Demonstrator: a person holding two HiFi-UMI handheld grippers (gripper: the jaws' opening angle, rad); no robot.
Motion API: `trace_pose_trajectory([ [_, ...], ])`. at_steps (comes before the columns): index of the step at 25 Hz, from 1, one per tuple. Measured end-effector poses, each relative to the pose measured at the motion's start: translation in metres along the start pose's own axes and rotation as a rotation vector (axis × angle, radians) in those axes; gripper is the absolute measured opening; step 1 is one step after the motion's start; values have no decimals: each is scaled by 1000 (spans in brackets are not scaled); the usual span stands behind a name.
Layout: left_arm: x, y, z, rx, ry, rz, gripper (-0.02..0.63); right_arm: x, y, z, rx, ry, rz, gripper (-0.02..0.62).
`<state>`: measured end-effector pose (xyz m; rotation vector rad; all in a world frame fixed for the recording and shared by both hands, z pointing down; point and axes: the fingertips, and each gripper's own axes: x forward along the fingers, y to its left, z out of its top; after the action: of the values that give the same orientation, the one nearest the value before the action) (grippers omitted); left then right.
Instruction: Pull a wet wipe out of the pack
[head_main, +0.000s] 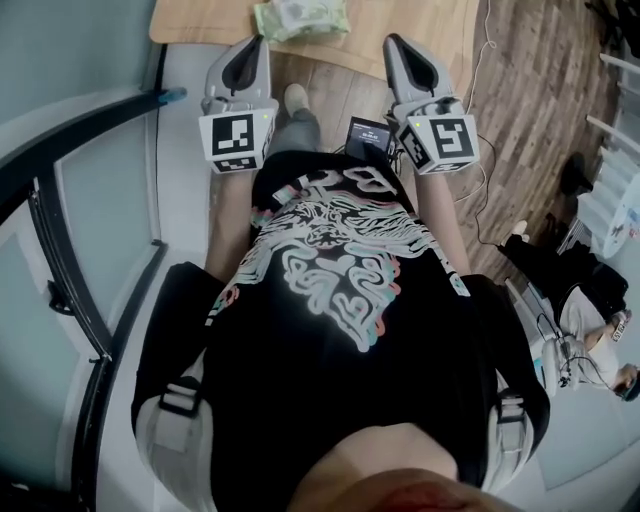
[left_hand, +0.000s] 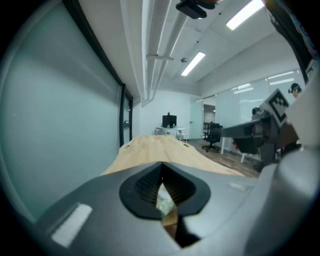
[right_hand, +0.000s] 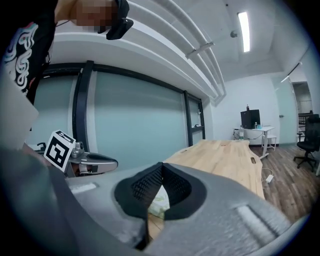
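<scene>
The wet wipe pack (head_main: 300, 17) is seen lying flat at the near edge of the wooden tabletop (head_main: 200, 28); whether its flap is open cannot be told, and no wipe is seen drawn from it. The left tool (head_main: 257, 42) is held just short of the pack at its left end, and the right tool (head_main: 394, 44) just short of it and off its right end. Both are raised in front of the person rather than lowered to the pack. In each gripper view the jaws are seen pressed together at the tips with nothing between them, and the pack is glimpsed only through the gap behind the tips. This is judged a ready stance: the pack is framed from both sides so that one tool can be brought down to pin it while the other is opened for the wipe. The pull itself is judged not yet begun.
</scene>
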<state>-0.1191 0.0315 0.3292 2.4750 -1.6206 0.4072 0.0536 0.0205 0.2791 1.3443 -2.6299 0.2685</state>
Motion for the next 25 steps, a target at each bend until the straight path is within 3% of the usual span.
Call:
trace_pose_trajectory([
  [4,15,5,-8,3,16,-22,-14,13,-5,-8,7,19,-3,-2],
  [11,27,3,-4,4,26,-56,-14,24,4,-9,75,56,75,-2],
  [15,37,5,-1,13,25,-66,-14,35,3,-13,55,65,89,-2],
  [19,44,9,0,22,27,-62,-14,46,6,-26,88,120,145,-2],
  [25,51,19,-6,28,45,-31,-14,60,4,-33,143,112,203,-2],
])
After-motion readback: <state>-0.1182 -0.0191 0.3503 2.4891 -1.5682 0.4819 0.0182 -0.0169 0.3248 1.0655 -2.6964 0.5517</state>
